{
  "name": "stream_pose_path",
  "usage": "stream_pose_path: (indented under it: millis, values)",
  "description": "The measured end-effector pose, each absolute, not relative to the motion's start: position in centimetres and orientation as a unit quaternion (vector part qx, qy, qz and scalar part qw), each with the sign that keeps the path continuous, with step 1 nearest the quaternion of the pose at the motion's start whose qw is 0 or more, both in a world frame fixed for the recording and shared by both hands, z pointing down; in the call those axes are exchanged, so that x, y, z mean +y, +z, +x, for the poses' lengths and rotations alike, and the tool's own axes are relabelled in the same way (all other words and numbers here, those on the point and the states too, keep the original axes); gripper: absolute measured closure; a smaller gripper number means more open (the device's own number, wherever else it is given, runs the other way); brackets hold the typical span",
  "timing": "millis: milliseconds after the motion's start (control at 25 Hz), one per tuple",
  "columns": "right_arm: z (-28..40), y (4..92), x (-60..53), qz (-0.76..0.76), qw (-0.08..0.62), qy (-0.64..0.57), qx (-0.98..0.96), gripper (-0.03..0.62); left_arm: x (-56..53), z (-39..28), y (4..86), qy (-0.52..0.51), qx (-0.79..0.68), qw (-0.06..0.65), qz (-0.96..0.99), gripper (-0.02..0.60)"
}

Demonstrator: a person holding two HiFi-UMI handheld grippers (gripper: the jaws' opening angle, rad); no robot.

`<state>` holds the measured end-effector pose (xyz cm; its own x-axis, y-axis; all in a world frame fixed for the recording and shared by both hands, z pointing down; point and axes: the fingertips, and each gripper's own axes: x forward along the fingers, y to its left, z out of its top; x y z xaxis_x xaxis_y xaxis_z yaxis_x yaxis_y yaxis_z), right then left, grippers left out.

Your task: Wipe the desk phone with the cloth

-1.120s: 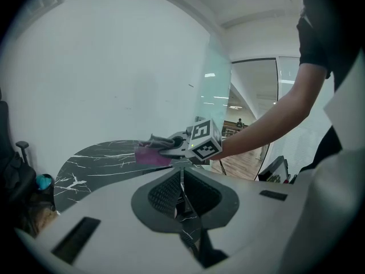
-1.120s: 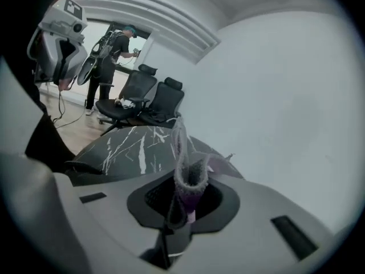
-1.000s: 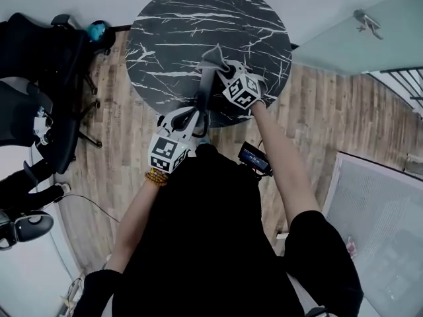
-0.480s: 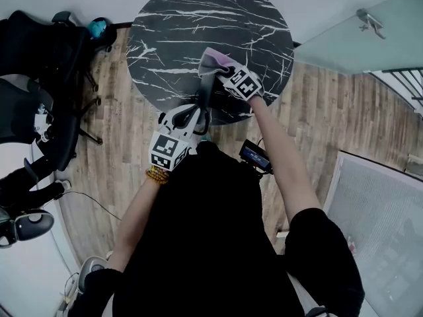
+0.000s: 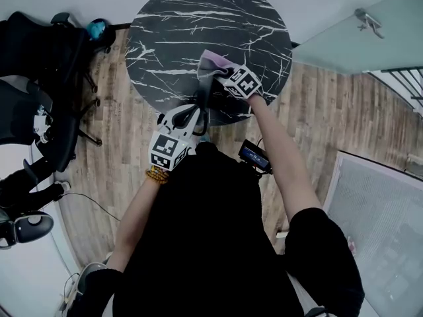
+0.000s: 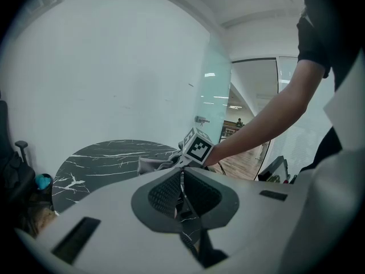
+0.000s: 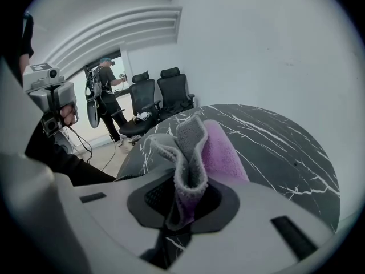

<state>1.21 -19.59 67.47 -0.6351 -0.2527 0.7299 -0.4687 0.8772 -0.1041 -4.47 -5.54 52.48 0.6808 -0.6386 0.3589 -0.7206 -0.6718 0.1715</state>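
Seemingly pre-wipe: the right gripper (image 7: 181, 200) has its jaws clamped on the grey-purple cloth (image 7: 199, 144) above the marble counter (image 5: 172, 38). The left gripper's (image 6: 181, 190) jaws are together, empty. No desk phone shows, so locating it likely comes next.

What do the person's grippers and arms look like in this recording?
The left gripper and right gripper have pale grey, broad moulded shells, with dark textured pads lining the jaws. Each carries a cube with black-and-white square markers. The person wears a black short-sleeved top, with forearms bare, and a beaded bracelet at the left wrist.
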Motion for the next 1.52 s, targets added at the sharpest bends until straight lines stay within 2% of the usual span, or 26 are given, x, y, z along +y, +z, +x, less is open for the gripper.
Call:
stream_pose_path:
  millis: [1520]
  values:
    - [0.6, 69.5, -16.1, 0.167, 0.384, 0.183, -0.89, 0.54, -5.1, -4.2, 53.3, 0.14, -0.37, 0.158, 0.905, 0.555]
